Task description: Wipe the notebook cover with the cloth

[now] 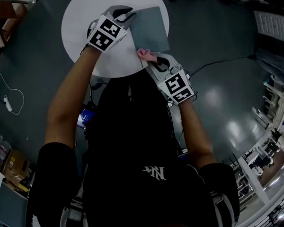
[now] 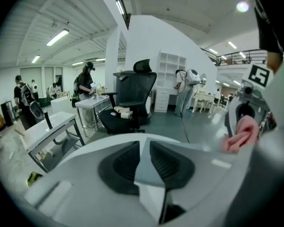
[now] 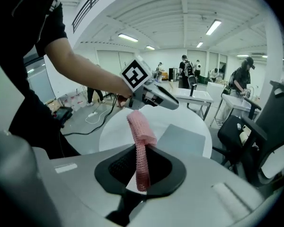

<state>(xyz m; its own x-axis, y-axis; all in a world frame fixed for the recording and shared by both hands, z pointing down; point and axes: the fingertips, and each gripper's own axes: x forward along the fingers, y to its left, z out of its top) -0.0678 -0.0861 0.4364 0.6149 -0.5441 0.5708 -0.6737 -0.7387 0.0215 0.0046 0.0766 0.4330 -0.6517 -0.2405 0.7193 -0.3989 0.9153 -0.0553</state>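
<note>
A grey notebook lies on the round white table, toward its right side. My left gripper is shut on the notebook's left edge; in the left gripper view the thin grey cover sits clamped between the two dark pads. My right gripper is at the table's near edge, just short of the notebook, shut on a pink cloth. In the right gripper view the cloth stands up folded from the jaws, with the notebook and the left gripper beyond it.
A black office chair stands past the table, with white desks and several people working farther back. A white cable lies on the dark floor to the left. Another chair is close on the right.
</note>
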